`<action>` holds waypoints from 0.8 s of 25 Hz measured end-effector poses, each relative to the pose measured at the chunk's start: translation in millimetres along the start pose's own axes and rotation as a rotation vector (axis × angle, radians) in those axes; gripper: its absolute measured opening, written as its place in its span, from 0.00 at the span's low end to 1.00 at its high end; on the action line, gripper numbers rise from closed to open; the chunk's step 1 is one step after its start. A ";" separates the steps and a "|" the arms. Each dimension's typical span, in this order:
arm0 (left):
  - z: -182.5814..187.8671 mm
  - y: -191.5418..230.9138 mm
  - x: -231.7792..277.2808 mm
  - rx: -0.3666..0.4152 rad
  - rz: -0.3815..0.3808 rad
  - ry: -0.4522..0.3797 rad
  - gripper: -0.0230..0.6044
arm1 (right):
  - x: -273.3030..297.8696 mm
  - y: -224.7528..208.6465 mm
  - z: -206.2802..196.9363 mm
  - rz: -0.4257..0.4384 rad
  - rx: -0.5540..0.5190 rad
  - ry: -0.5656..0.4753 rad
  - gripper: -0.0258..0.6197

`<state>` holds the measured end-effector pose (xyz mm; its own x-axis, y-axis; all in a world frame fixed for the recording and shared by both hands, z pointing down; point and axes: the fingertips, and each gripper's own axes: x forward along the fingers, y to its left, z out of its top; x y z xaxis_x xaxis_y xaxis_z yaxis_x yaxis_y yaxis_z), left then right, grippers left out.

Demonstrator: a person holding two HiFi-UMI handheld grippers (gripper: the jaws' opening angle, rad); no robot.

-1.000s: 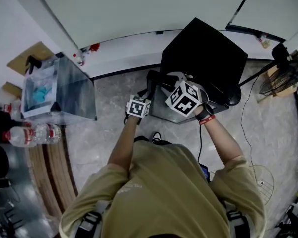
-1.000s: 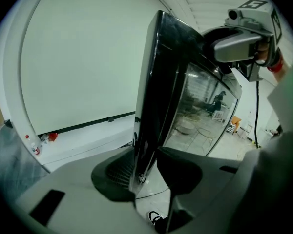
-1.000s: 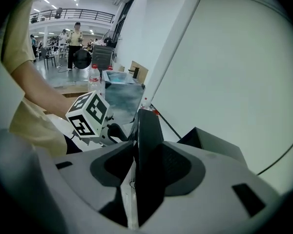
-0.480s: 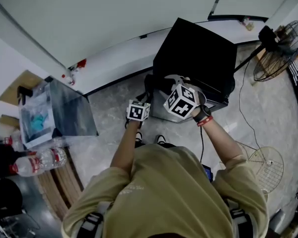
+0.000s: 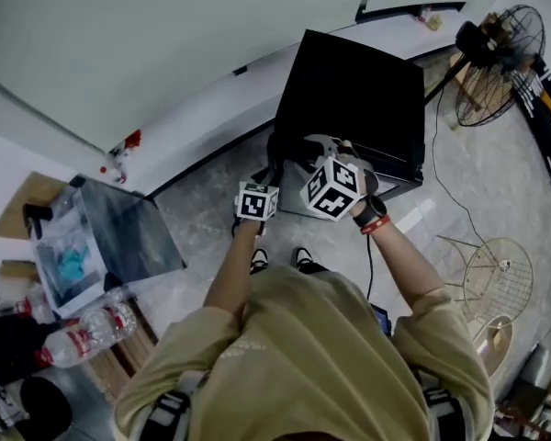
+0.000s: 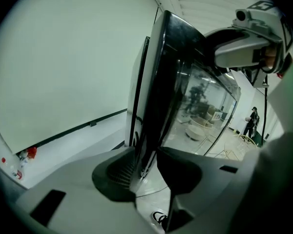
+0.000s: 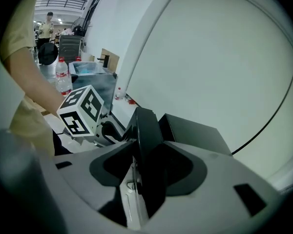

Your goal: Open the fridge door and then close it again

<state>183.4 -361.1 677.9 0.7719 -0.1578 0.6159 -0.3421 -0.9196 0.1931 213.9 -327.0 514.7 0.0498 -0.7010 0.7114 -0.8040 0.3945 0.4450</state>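
Observation:
A small black fridge (image 5: 349, 90) stands on the floor against the white wall. Its door (image 5: 294, 205) is swung a little way out toward me. My left gripper (image 5: 274, 168) is shut on the door's free side edge (image 6: 158, 82); that edge runs between its jaws (image 6: 149, 167). My right gripper (image 5: 303, 150) straddles the door's top edge (image 7: 144, 126). Its jaws (image 7: 141, 172) are opening with the black slab still between them. The glass front mirrors the room in the left gripper view.
A standing fan (image 5: 496, 53) is at the far right, with a loose wire fan guard (image 5: 496, 265) on the floor nearer me. A cable (image 5: 436, 182) trails beside the fridge. A steel box (image 5: 119, 237) and water bottles (image 5: 83, 333) sit at the left.
The head view has swung, so the fridge now sits higher and more turned and the fan is in fuller view. Both grippers have shifted a little sideways along with the door edge.

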 end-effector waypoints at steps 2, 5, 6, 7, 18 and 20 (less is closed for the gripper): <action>2.6 0.6 4.9 0.008 -0.016 0.008 0.26 | 3.6 -4.2 -1.2 -0.034 0.011 0.010 0.36; 6.0 3.0 12.9 0.025 -0.045 0.016 0.26 | 7.9 -10.4 -2.3 -0.086 0.029 0.040 0.36; 7.3 4.9 14.6 0.032 -0.054 0.018 0.26 | 9.7 -11.8 -1.8 -0.098 0.035 0.054 0.36; 9.0 6.4 15.0 0.038 -0.062 0.022 0.26 | 11.6 -12.8 -0.8 -0.105 0.041 0.067 0.37; 13.1 8.2 16.0 0.051 -0.110 0.020 0.28 | 9.8 -18.7 0.6 -0.133 0.078 0.042 0.38; 18.6 6.3 7.0 0.056 -0.120 0.005 0.28 | 3.7 -19.9 2.2 -0.149 0.113 0.016 0.38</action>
<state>196.6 -374.7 669.2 0.8029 -0.0437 0.5945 -0.2170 -0.9503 0.2231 228.9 -338.8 507.3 0.1821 -0.7366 0.6514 -0.8486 0.2169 0.4825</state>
